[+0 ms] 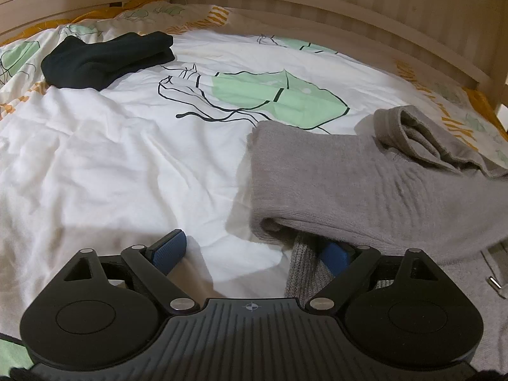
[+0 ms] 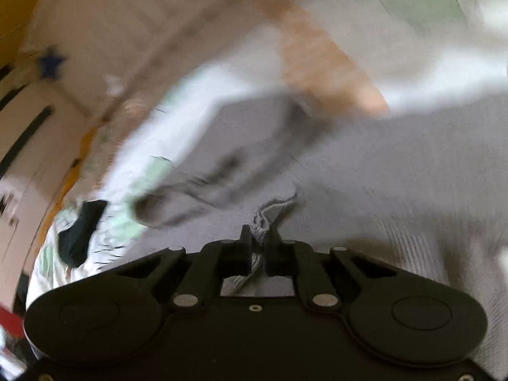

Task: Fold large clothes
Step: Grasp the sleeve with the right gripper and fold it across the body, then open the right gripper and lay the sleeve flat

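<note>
A grey knit sweater (image 1: 343,184) lies partly folded on the right of the bed, with a sleeve cuff (image 1: 422,139) on top. My left gripper (image 1: 254,247) is open at the sweater's near left corner; its right finger (image 1: 335,258) is tucked under the fabric, its left finger (image 1: 170,247) rests over bare quilt. In the blurred right wrist view, my right gripper (image 2: 258,238) is shut on a grey ribbed edge of the sweater (image 2: 270,209), with the rest of the sweater (image 2: 397,171) spread beyond.
A folded black garment (image 1: 104,58) lies at the far left of the white quilt (image 1: 127,146) with green leaf prints. A wooden slatted bed rail (image 1: 349,9) runs along the far side. The black garment also shows in the right wrist view (image 2: 79,231).
</note>
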`<state>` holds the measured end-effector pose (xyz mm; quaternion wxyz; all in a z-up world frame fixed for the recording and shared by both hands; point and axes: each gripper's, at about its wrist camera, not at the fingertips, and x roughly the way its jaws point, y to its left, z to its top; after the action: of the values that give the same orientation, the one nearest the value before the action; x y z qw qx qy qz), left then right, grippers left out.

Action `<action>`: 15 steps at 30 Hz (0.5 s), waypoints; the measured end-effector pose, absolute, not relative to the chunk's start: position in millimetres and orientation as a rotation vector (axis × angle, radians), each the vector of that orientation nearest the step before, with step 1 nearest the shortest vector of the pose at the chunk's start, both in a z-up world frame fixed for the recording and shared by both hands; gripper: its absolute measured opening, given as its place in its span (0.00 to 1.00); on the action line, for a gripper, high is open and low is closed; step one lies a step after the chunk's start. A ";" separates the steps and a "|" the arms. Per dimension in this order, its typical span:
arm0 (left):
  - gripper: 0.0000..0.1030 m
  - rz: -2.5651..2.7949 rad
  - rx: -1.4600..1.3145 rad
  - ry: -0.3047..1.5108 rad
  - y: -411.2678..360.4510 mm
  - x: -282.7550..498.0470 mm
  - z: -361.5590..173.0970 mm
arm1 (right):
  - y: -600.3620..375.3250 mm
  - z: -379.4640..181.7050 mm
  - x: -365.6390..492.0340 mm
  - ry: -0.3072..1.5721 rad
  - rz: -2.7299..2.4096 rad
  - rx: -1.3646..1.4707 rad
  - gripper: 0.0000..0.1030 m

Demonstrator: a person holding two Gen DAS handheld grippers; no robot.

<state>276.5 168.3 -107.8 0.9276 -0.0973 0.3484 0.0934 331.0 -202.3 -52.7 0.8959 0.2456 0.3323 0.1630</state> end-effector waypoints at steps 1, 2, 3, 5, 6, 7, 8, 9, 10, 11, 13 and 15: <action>0.87 0.193 -0.198 0.715 167.9 276.5 -107.7 | -206.5 -38.7 322.8 0.641 0.348 0.494 0.12; 0.87 0.194 -0.197 0.715 167.7 276.5 -107.6 | -211.8 -27.8 316.2 0.604 0.336 0.475 0.12; 0.87 0.195 -0.197 0.715 167.7 276.6 -107.6 | -217.9 -20.7 311.7 0.582 0.308 0.452 0.12; 0.88 0.194 -0.196 0.716 168.1 276.9 -107.9 | -232.5 -20.0 310.5 0.596 0.228 0.412 0.12; 0.88 0.194 -0.195 0.716 168.3 276.8 -108.0 | -238.3 -24.8 312.8 0.627 0.204 0.403 0.12; 0.88 0.194 -0.196 0.716 168.5 276.5 -108.1 | -243.9 -33.1 315.4 0.665 0.190 0.408 0.12; 0.88 0.194 -0.198 0.715 169.0 276.5 -108.2 | -246.6 -41.2 316.7 0.693 0.183 0.410 0.12; 0.88 0.193 -0.200 0.715 169.5 276.4 -108.2 | -246.3 -48.1 317.5 0.709 0.171 0.395 0.12; 0.88 0.193 -0.202 0.715 169.5 276.1 -108.4 | -243.4 -56.3 318.3 0.726 0.158 0.362 0.13; 0.88 0.193 -0.204 0.714 169.6 276.0 -108.4 | -241.2 -60.9 318.7 0.736 0.149 0.338 0.13; 0.88 0.191 -0.210 0.713 170.4 275.4 -108.1 | -241.3 -71.2 319.3 0.760 0.128 0.310 0.14; 0.88 0.190 -0.214 0.718 171.5 274.5 -107.1 | -241.6 -79.6 317.4 0.781 0.108 0.280 0.19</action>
<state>274.5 171.5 -107.1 0.9262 -0.1043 0.3503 0.0926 317.4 -241.6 -79.6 0.9139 0.1357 0.3791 0.0525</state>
